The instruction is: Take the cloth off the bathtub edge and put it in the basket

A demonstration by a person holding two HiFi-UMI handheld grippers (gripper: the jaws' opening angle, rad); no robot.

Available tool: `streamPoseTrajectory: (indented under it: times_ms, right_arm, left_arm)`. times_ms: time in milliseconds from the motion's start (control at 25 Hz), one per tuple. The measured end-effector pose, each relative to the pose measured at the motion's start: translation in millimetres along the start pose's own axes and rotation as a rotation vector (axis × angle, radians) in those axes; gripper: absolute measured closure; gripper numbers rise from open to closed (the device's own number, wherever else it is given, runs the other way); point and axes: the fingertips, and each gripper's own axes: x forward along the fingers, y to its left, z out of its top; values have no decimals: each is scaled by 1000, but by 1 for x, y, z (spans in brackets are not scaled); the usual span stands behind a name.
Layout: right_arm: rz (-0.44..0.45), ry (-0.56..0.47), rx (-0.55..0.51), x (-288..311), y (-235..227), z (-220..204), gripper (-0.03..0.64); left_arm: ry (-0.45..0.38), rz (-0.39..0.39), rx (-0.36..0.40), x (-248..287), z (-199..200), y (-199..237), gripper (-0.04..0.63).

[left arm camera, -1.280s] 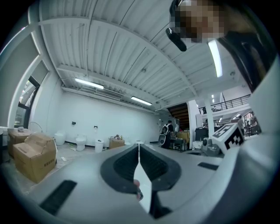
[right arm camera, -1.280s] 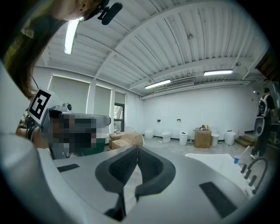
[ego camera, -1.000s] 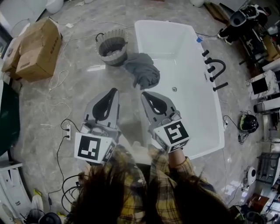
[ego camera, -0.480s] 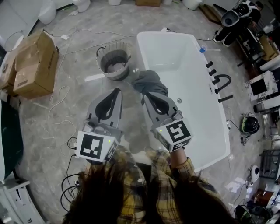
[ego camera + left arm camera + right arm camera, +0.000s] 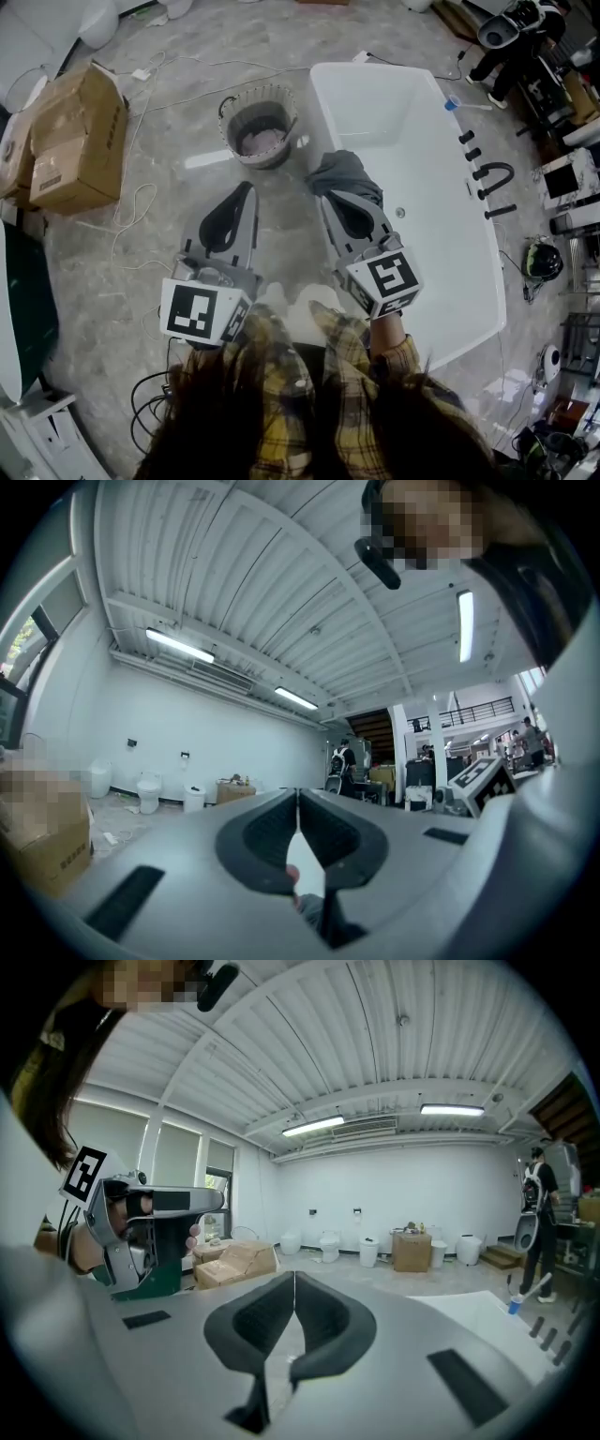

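Observation:
A crumpled grey cloth (image 5: 345, 174) hangs over the left rim of the white bathtub (image 5: 441, 234). A round grey basket (image 5: 262, 124) with something pale inside stands on the floor just left of the tub's far end. My right gripper (image 5: 329, 196) is shut and empty, and its tips lie at the cloth's near edge; whether they touch it I cannot tell. My left gripper (image 5: 247, 189) is shut and empty too, over the floor short of the basket. In the gripper views both pairs of jaws, left (image 5: 298, 795) and right (image 5: 294, 1279), meet with nothing between them.
Cardboard boxes (image 5: 67, 133) sit at the far left. Cables (image 5: 141, 202) trail over the marble floor. Black tap fittings (image 5: 489, 178) stand on the tub's right rim. Equipment (image 5: 562, 178) crowds the right side. A white strip (image 5: 208, 159) lies by the basket.
The tub, cloth and basket have drawn nearer and slid right in the head view. My right gripper has closed in on the cloth. Both grippers stayed shut.

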Motion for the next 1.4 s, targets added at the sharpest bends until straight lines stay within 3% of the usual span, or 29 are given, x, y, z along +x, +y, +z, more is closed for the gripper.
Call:
streamPoseTrajectory:
  times_ms: [240,520,1160,1400]
  right_arm:
    - [-28,59,0,13,-1,-10,600]
    - [-59,92,41,41,-37,-23,601]
    - [-102,123,-40,201,-165,27,600]
    - [-161,128,-30,215,-204,30,600]
  left_arm:
    - [-1,-26,-40,13,-6,19,572]
    - [51,-37,-72,50,-21,42,572]
    - [0,-80,-40,239,4,152,572]
    - [21,-147,-60,292,3,152,572]
